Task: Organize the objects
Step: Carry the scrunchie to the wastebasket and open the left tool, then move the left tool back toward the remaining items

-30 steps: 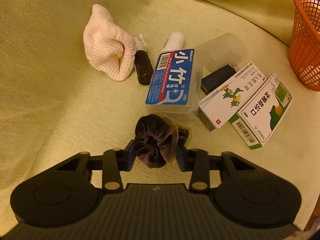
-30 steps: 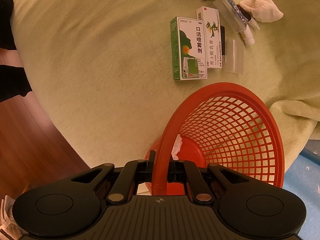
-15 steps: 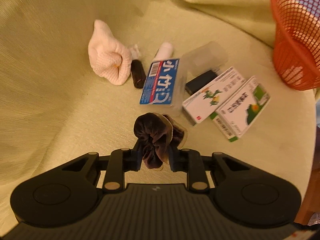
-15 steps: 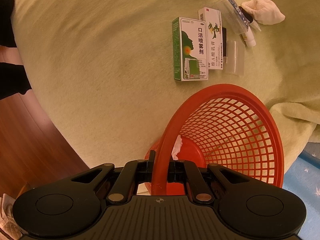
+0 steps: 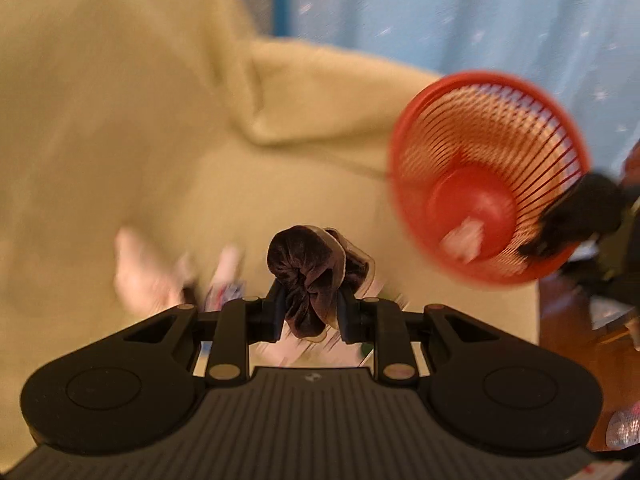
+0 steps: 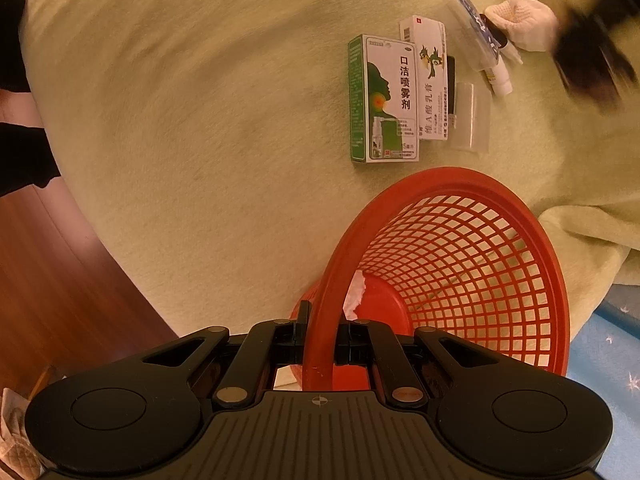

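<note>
My left gripper (image 5: pixel 310 306) is shut on a dark brown velvet scrunchie (image 5: pixel 306 268) and holds it in the air above the yellow-green blanket. The red mesh basket (image 5: pixel 480 140) is up and to its right, with a white scrap (image 5: pixel 462 238) in the bottom. My right gripper (image 6: pixel 320 340) is shut on the basket's rim (image 6: pixel 316 320). The left gripper with the scrunchie shows as a dark blur (image 6: pixel 588 56) at the top right of the right wrist view.
On the blanket lie a green and white box (image 6: pixel 382 98), a white box (image 6: pixel 430 80), a clear case (image 6: pixel 470 118), a blue-labelled pack (image 6: pixel 478 28), a small tube (image 6: pixel 500 78) and a white mesh cloth (image 6: pixel 522 24). Wooden floor (image 6: pixel 60 288) is left; a blue mat (image 6: pixel 608 360) right.
My left gripper has lifted the scrunchie off the blanket and swung right toward the basket. My right gripper has kept its hold on the rim.
</note>
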The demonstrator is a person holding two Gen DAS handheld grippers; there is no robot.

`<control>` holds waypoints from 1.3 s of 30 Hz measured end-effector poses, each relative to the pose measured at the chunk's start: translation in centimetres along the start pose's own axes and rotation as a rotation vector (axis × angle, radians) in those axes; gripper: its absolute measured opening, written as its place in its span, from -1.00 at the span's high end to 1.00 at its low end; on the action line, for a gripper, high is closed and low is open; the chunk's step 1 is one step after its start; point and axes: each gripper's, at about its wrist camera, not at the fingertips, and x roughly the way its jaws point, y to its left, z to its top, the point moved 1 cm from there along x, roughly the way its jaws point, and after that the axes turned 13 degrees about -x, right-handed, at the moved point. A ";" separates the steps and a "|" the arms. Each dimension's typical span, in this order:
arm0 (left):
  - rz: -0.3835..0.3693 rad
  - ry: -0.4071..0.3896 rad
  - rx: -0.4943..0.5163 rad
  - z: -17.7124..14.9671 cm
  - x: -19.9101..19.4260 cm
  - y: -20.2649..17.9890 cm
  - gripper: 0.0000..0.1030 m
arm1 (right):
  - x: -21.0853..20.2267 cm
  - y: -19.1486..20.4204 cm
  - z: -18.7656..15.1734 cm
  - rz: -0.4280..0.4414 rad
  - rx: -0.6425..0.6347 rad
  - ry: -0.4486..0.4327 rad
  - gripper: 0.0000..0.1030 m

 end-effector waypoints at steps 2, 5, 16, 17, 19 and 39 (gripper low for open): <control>-0.054 -0.012 0.040 1.4 0.2 -1.7 0.59 | 0.0 0.0 0.0 -0.001 0.006 0.000 0.92; -0.132 -0.021 0.110 3.0 0.9 -4.2 0.57 | 0.0 0.0 -0.1 -0.004 0.011 -0.003 0.92; -0.284 -0.026 0.198 4.8 3.9 -9.0 -0.01 | -0.1 0.4 -0.1 -0.010 0.038 -0.020 0.94; -0.278 -0.027 0.194 4.8 3.9 -8.9 -0.01 | -0.1 0.4 -0.2 -0.011 0.039 -0.021 0.94; -0.272 -0.035 0.183 4.8 3.7 -8.7 -0.01 | -0.1 0.4 -0.2 -0.012 0.039 -0.022 0.94; -0.028 0.051 0.110 -2.7 3.5 -1.5 -0.03 | -0.1 0.3 -0.4 -0.013 0.040 -0.019 0.92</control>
